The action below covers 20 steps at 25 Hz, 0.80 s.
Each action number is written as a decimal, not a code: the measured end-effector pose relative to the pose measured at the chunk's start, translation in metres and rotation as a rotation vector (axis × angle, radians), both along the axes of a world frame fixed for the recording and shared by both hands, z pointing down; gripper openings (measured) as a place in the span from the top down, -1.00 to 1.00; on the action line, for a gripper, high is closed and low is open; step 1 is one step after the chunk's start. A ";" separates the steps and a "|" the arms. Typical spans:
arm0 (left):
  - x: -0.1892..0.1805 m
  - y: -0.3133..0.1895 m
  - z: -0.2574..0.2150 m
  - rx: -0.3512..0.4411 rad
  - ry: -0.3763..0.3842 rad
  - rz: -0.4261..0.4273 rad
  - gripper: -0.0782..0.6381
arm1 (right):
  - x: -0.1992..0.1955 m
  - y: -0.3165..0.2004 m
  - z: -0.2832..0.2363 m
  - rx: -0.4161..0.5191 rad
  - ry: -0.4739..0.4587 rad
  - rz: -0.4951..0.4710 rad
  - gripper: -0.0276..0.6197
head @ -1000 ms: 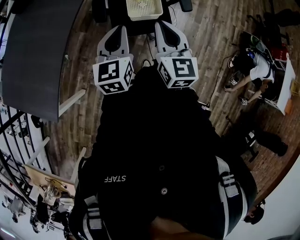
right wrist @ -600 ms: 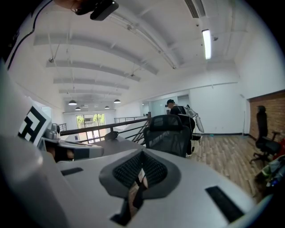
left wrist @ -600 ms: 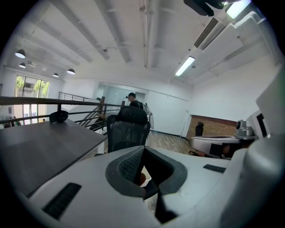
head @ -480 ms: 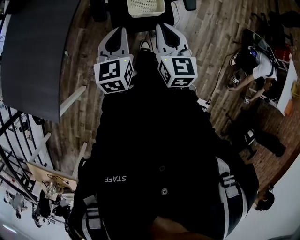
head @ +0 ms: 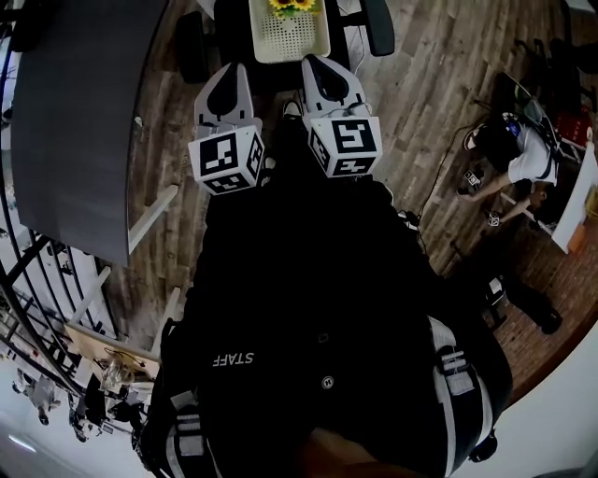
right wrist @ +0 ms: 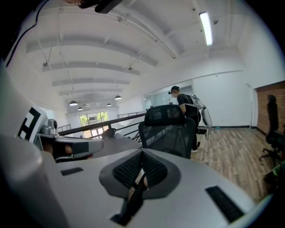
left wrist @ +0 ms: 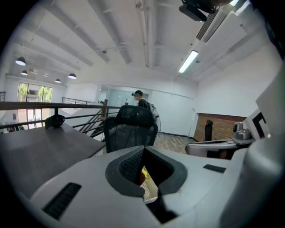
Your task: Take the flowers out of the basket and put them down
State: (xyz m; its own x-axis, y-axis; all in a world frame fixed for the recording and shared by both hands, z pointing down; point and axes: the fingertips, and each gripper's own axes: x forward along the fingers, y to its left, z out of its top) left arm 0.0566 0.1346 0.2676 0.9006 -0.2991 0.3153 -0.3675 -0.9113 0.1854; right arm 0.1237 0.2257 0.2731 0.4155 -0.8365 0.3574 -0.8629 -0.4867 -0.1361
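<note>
A white perforated basket (head: pixel 290 35) stands at the top of the head view on a black office chair, with yellow sunflowers (head: pixel 291 7) showing at its far end. Both grippers are held side by side just short of it. My left gripper (head: pixel 227 79) has its jaws closed together with nothing in them. In the left gripper view, a bit of the basket (left wrist: pixel 149 189) and a yellow flower (left wrist: pixel 144 173) show through the gap under my left gripper (left wrist: pixel 143 150). My right gripper (head: pixel 321 67) is shut and empty, and its tip (right wrist: pixel 142 154) points at the chair back.
A dark table (head: pixel 75 112) fills the left side, with a stair railing (head: pixel 37 280) beside it. The chair's back (left wrist: pixel 131 127) rises beyond the basket, its armrest (head: pixel 377 21) to the right. A person (head: pixel 519 154) sits on the wooden floor at the right; another person (right wrist: pixel 180 100) stands farther off.
The basket has come further into the head view and the sunflowers now show in it. Both grippers sit slightly higher in the frame, closer to the basket, still shut.
</note>
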 end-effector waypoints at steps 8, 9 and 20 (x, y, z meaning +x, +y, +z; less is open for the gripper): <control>0.063 -0.021 0.021 -0.012 -0.047 -0.021 0.78 | 0.070 -0.022 0.009 0.003 0.005 0.001 0.87; 0.066 -0.022 0.024 -0.017 -0.054 -0.020 0.78 | 0.073 -0.025 0.012 0.000 0.001 0.001 0.87; 0.091 -0.060 0.095 -0.058 -0.100 0.000 0.78 | 0.091 -0.065 0.081 -0.072 -0.037 0.027 0.87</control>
State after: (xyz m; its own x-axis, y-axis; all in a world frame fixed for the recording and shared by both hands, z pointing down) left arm 0.1477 0.0751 0.3622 0.8638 -0.2775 0.4206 -0.3868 -0.9001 0.2004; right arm 0.2148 0.1609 0.3537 0.4230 -0.7966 0.4319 -0.8443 -0.5195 -0.1314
